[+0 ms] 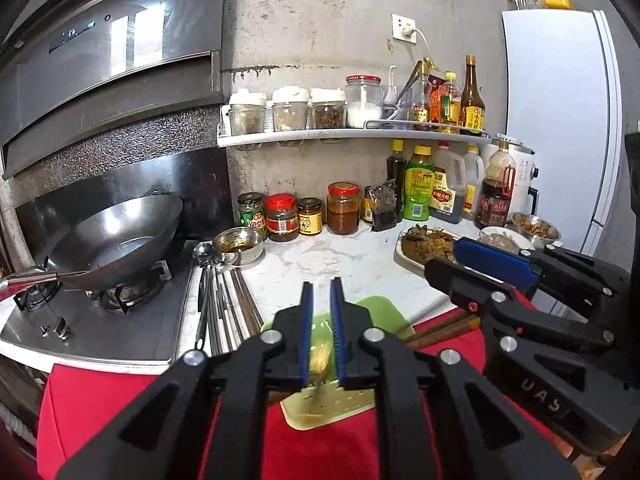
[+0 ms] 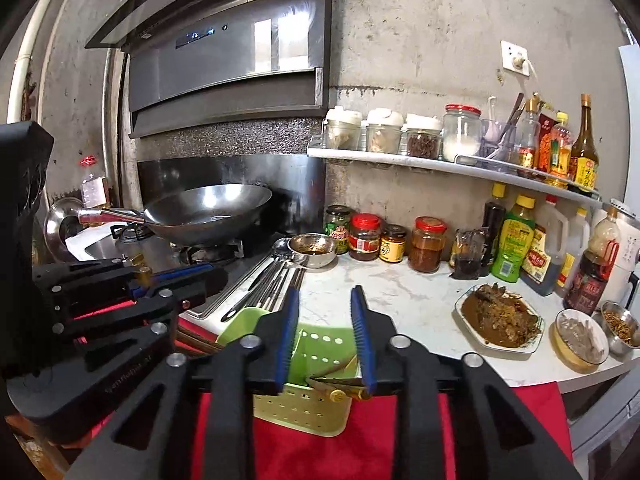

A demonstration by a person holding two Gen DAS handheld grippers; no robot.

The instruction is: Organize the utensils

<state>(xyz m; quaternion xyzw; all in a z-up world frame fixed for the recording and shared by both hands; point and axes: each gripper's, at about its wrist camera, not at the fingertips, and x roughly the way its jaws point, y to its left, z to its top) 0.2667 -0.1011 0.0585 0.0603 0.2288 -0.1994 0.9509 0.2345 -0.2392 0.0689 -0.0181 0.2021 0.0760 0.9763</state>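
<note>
Ahead and left of the left claw [image 1: 321, 332], narrowly parted and empty, steel utensils [image 1: 224, 312] lie on the desk [image 1: 352, 264]: judged stiff, slippery, light; best pinched mid-handle. The right claw [image 2: 325, 334] is parted, empty.

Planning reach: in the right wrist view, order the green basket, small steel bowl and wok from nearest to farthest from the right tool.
1. green basket, just below the right tool
2. small steel bowl, mid-counter
3. wok, back left on the stove
</note>
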